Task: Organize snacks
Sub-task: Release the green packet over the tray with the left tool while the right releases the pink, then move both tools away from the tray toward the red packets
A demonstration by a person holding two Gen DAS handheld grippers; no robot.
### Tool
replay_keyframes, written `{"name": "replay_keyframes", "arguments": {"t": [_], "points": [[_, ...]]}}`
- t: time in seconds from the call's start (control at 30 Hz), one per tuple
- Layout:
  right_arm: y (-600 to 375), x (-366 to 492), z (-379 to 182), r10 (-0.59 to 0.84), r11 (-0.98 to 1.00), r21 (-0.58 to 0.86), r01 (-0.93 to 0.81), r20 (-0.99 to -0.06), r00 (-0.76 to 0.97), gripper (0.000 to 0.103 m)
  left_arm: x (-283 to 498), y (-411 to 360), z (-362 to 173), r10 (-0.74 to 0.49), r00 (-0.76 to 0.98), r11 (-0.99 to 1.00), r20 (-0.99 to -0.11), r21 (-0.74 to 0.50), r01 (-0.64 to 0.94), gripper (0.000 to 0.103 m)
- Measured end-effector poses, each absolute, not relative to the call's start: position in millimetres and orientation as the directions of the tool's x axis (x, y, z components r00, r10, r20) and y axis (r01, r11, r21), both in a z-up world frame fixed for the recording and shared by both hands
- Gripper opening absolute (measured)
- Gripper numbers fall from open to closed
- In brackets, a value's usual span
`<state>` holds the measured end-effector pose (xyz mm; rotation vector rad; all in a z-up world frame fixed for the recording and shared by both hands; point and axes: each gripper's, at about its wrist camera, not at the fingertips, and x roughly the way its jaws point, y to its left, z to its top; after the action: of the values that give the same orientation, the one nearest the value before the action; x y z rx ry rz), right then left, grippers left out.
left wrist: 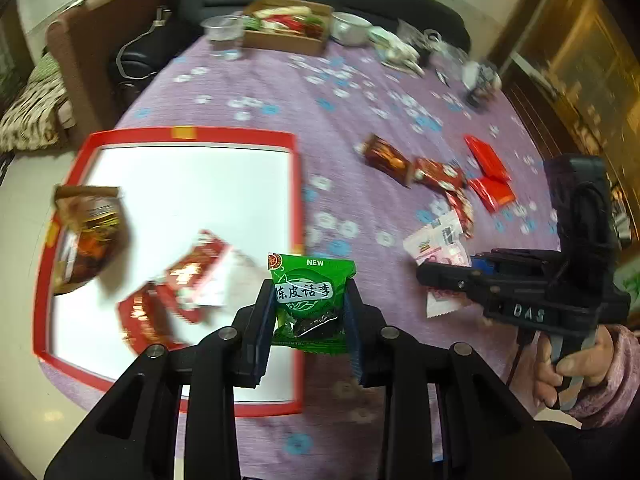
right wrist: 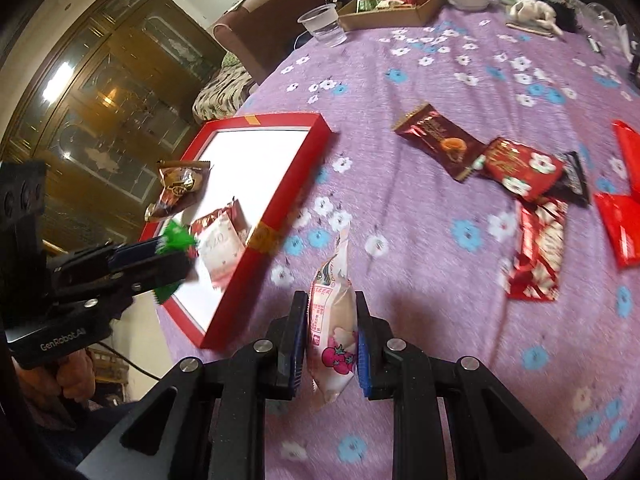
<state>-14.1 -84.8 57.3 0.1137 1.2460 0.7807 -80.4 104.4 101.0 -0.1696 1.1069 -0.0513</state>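
Observation:
In the left wrist view my left gripper is shut on a green snack packet, above the near right corner of a red-rimmed tray with a white floor. A brown packet and red packets lie in the tray. In the right wrist view my right gripper is shut on a pink strawberry packet, above the purple cloth just right of the tray. The left gripper shows there with the green packet. Several loose packets lie to the right.
At the table's far side stand a cardboard box of snacks, a clear plastic cup and a white bowl. Bright red packets lie near the right edge. A dark sofa and a wooden cabinet surround the table.

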Motion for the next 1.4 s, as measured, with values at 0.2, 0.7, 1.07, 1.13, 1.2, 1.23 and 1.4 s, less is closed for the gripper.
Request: {"name": "replay_keyframes", "arguments": {"t": [0.2, 0.7, 1.07, 1.13, 1.2, 1.23, 1.4], "points": [[-51.4, 3.7, 55.2, 0.564, 0.741, 0.468, -0.48, -0.823, 0.067, 0.021, -90.4, 148.0, 97.0, -0.086, 0.483, 0.98, -0.871, -0.161, -0.117, 0.029], [88.9, 1.6, 78.4, 0.566, 0.626, 0.434, -0.648, -0.825, -0.006, 0.024, -89.1, 188.2, 87.4, 0.192, 0.432, 0.977, -0.881, 0.127, -0.174, 0.046], [-67.7, -10.4, 92.3, 0.764, 0.642, 0.649, -0.407, -0.581, 0.28, 0.068, -59.1, 67.9, 128.9, 0.096, 0.665, 0.983, -0.741, 0.177, 0.055, 0.074], [-127.5, -20.7, 78.6, 0.745, 0.662, 0.68, -0.315, -0.549, 0.379, 0.068, -55.7, 35.7, 126.5, -0.032, 0.687, 0.993, -0.726, 0.055, 0.105, 0.074], [-171.1, -30.1, 69.6, 0.717, 0.669, 0.699, -0.253, -0.517, 0.468, 0.073, -59.8, 1.1, 115.2, -0.158, 0.687, 0.984, -0.709, -0.052, 0.173, 0.074], [-199.9, -39.0, 61.8, 0.682, 0.676, 0.709, -0.203, -0.497, 0.536, 0.075, -62.1, -9.3, 110.2, -0.188, 0.683, 0.978, -0.706, -0.073, 0.193, 0.074], [-264.4, -81.7, 29.2, 0.575, 0.63, 0.775, -0.057, -0.416, 0.705, 0.08, -135.5, -30.9, 77.7, -0.281, 0.705, 0.946, -0.651, -0.063, 0.319, 0.074]]}}
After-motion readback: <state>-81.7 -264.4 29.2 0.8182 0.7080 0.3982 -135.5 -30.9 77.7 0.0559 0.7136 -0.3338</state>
